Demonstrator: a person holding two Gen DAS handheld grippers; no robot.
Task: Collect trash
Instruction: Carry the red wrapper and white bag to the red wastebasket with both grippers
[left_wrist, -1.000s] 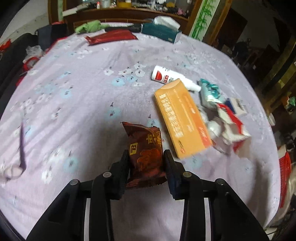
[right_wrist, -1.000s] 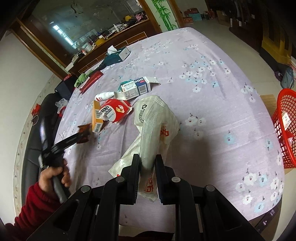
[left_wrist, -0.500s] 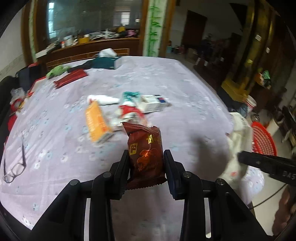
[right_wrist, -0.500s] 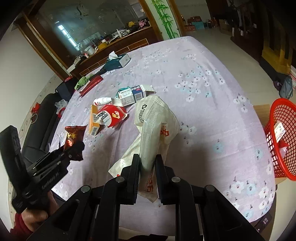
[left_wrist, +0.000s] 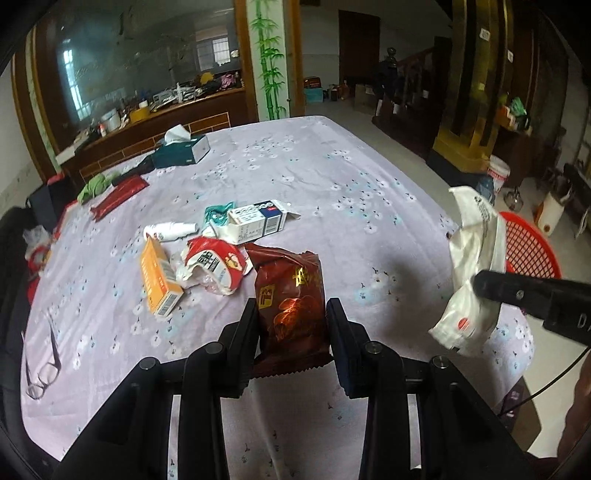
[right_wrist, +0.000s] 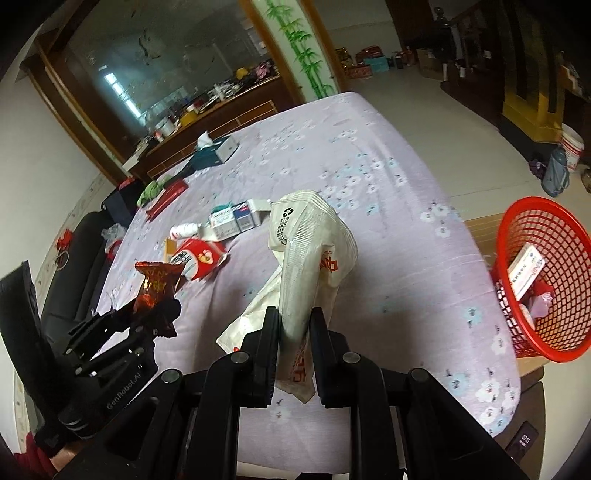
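**Two pieces of trash being carried toward the basket**

The table (left_wrist: 332, 177), covered by a flowered lilac cloth, is being used as the sorting ground, and a heap of rubbish is being left at its far left for later trips: an orange box (left_wrist: 158, 280), a red and white wrapper (left_wrist: 214, 264), a small carton (left_wrist: 258, 219) and a white bottle (left_wrist: 170, 230). The red basket (right_wrist: 546, 280) is being kept low at the right edge of the table, probably so that trash can be dropped in from above; a card is already lying inside.

A white plastic bag (right_wrist: 314, 254) is being pinched in the right gripper (right_wrist: 293, 350), its jaws nearly closed on the thin film, with the bag hanging clear of the cloth.

A brown snack packet (left_wrist: 290, 299) is being clamped upright in the left gripper (left_wrist: 291, 332), its jaws held only as wide as the packet, near the table's near edge.
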